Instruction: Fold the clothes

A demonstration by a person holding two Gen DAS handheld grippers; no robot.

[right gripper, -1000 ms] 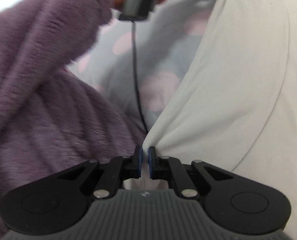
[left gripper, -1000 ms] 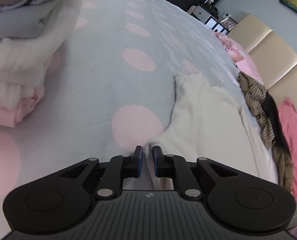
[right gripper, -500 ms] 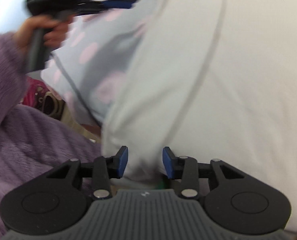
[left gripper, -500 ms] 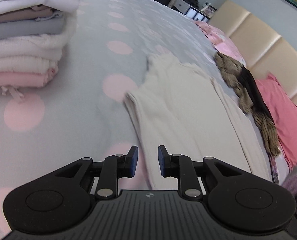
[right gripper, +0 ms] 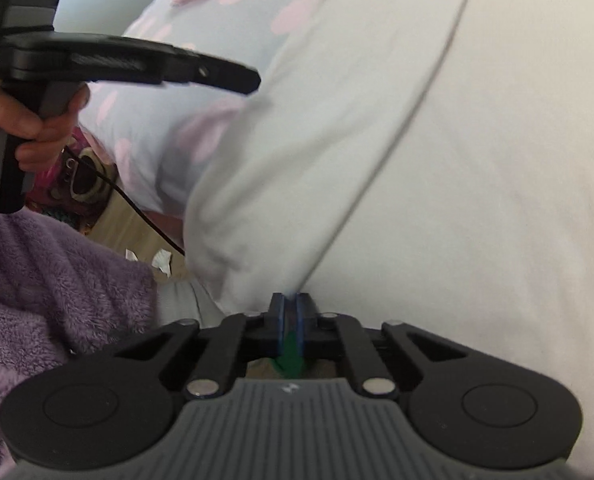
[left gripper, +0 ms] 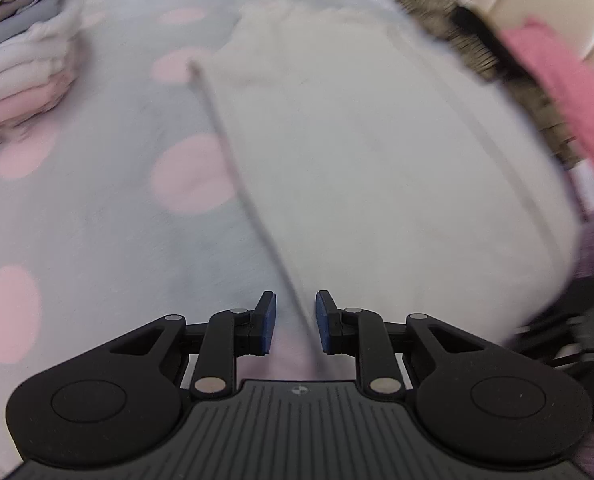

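The white top (left gripper: 357,152) lies flat on the spotty bed (left gripper: 97,220). It looks soft, light and floppy, so grab it by an edge. The right gripper (right gripper: 293,312) is closing on its near edge. The left gripper (left gripper: 295,316) hangs a little apart over the side edge, holding nothing.

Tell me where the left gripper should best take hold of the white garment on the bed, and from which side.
Probably the near left edge of the white garment, coming down from above. That folded edge runs straight between the fingers of the open left gripper, and it lies flat on the spotted bedspread, so pinching the rim is easiest.
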